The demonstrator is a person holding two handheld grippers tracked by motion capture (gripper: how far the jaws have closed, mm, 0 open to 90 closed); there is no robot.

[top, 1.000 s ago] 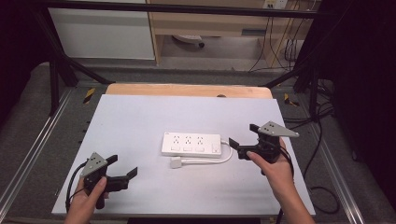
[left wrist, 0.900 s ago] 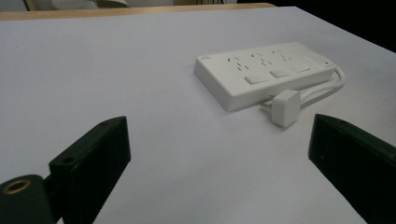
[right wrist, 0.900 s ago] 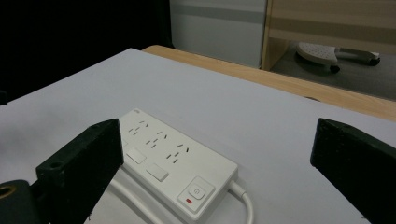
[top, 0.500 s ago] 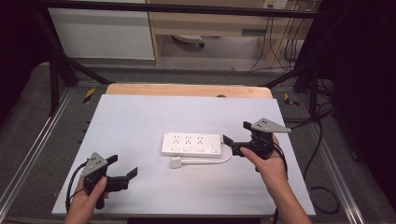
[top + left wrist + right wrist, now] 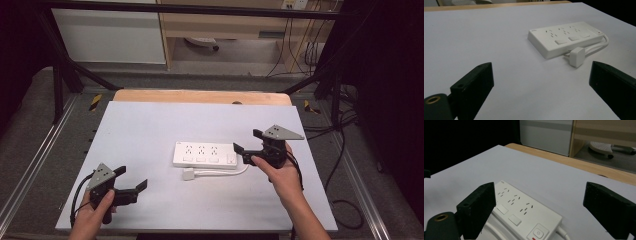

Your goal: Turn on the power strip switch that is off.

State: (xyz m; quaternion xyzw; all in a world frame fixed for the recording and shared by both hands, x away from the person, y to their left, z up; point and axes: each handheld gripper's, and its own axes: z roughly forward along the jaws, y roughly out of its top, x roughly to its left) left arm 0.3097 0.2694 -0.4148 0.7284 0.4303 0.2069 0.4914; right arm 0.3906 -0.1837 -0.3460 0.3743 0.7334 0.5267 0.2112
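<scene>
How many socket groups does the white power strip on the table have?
3. On the power strip they sit in one row along the top face: one near the left end, one in the middle, one beside the main switch at the cable end. None seems hidden.

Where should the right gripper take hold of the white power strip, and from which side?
Probably at the power strip's cord end, coming in from the right, where the right gripper is. The strip lies flat and is long, so its narrow width suits open jaws closing across the two long edges; the cord leaves there, so stay above it.
</scene>
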